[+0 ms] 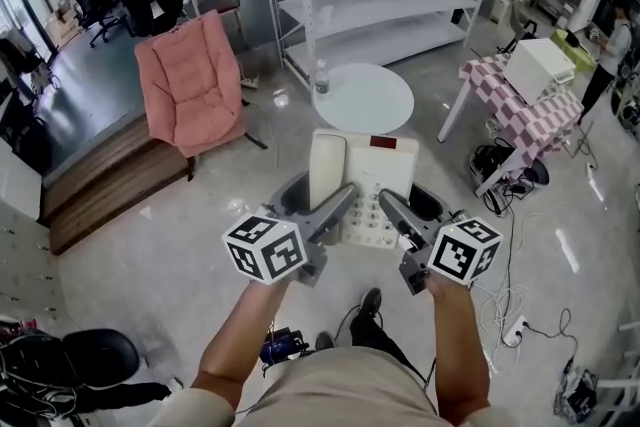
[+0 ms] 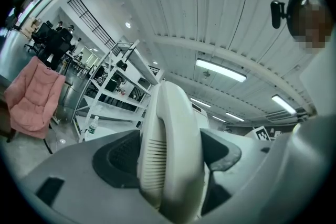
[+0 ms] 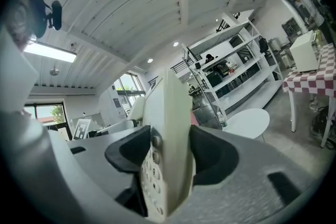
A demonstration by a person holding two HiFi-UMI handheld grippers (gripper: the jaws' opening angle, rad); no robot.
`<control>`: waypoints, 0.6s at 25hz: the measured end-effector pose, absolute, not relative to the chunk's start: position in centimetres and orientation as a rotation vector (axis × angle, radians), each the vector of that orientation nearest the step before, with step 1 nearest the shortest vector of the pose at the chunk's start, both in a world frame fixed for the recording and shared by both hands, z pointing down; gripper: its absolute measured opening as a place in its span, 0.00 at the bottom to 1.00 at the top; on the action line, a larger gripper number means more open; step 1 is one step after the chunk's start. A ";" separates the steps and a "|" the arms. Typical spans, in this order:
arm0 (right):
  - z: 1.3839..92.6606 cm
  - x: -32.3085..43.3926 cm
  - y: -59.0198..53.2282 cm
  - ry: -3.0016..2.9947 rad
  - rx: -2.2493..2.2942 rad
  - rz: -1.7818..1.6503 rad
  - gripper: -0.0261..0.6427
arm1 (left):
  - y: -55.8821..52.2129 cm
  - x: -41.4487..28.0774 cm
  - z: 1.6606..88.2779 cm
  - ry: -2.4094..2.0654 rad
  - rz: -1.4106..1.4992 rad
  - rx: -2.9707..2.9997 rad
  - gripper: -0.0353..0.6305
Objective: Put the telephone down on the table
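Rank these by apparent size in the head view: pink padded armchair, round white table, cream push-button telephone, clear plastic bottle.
1. Pink padded armchair and cream push-button telephone: nearly alike, and the telephone looks bigger because it is near the camera.
2. Round white table.
3. Clear plastic bottle.

Grey tongs (image 1: 335, 210), black-white marker cubes (image 1: 265, 248), beige shirt (image 1: 340, 393)

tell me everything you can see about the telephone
The cream plastic desk telephone is held in the air, face up, over the floor and short of the round white table. Its handset lies in the cradle along the left side. A keypad of pale buttons fills the right, with a small dark red window above. The left gripper is clamped across the handset side, and the right gripper across the keypad edge. No cord shows.
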State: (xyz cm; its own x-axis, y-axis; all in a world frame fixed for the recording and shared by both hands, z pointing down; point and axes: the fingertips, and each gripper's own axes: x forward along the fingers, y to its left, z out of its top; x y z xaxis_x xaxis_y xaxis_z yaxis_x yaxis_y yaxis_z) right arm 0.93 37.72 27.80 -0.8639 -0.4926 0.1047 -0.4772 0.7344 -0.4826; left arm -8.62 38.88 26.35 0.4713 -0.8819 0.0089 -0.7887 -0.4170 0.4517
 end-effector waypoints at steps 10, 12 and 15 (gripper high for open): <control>29.3 3.0 27.8 2.899 -0.749 -0.842 0.37 | 29.3 -6.5 27.6 -1.451 -0.296 2.293 0.57; 29.7 3.5 25.9 2.899 -0.740 -0.856 0.37 | 27.4 -6.0 27.9 -1.458 -0.289 2.288 0.57; 30.1 3.9 23.0 2.901 -0.726 -0.867 0.37 | 24.6 -5.6 28.4 -1.471 -0.289 2.275 0.57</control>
State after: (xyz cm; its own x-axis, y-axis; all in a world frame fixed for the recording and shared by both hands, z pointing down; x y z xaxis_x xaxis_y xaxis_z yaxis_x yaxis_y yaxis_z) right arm 3.93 23.02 30.09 -0.8909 -0.4422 0.1041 -0.4268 0.7364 -0.5250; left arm -5.56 24.62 28.38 0.4204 -0.9060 0.0492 -0.8203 -0.3563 0.4474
